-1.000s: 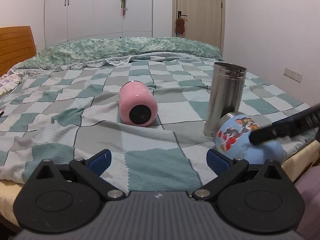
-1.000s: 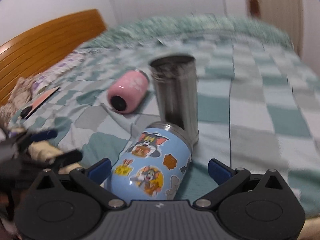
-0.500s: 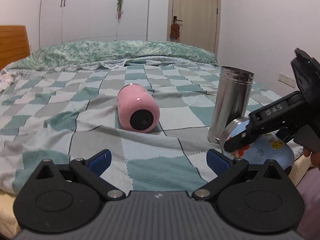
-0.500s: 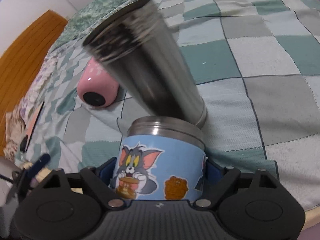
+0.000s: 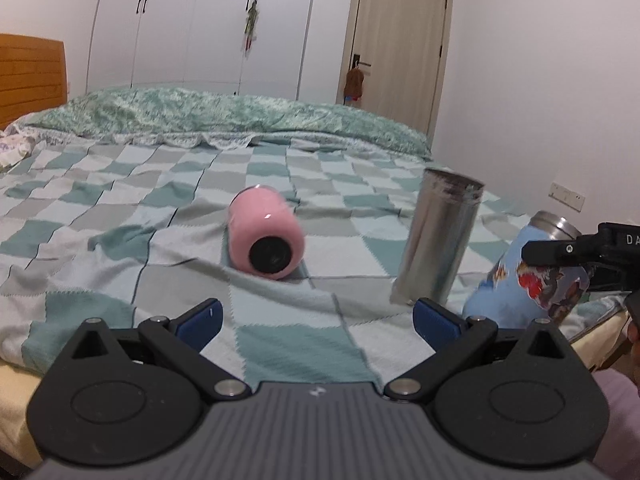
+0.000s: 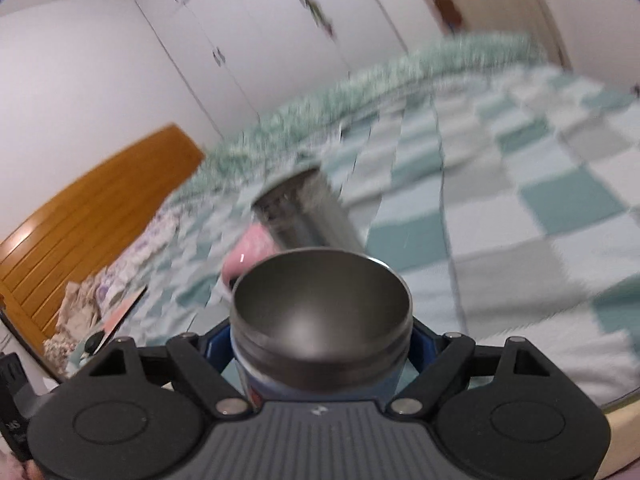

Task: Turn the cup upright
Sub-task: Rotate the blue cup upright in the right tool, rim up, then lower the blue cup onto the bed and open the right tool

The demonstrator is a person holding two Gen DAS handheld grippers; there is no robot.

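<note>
A blue cartoon cup (image 5: 532, 276) with a steel rim is tilted close to upright at the bed's near right edge, mouth up. My right gripper (image 6: 322, 350) is shut on the blue cartoon cup (image 6: 320, 320), whose open mouth faces the camera. The right gripper also shows at the right edge of the left wrist view (image 5: 568, 252). A pink cup (image 5: 266, 238) lies on its side mid-bed, base toward me. A steel cup (image 5: 438, 240) stands upright beside the blue one. My left gripper (image 5: 316, 320) is open and empty, short of the pink cup.
The checkered blanket (image 5: 160, 216) covers the bed. A wooden headboard (image 6: 92, 216) is at the left, with loose items (image 6: 100, 308) on the bed near it. Wardrobe doors and a room door stand behind. The bed edge (image 5: 600, 336) is at the lower right.
My right gripper closed on the blue cartoon cup and tipped it from lying on its side to nearly upright. The left gripper shifted slightly; the pink cup stayed put.
</note>
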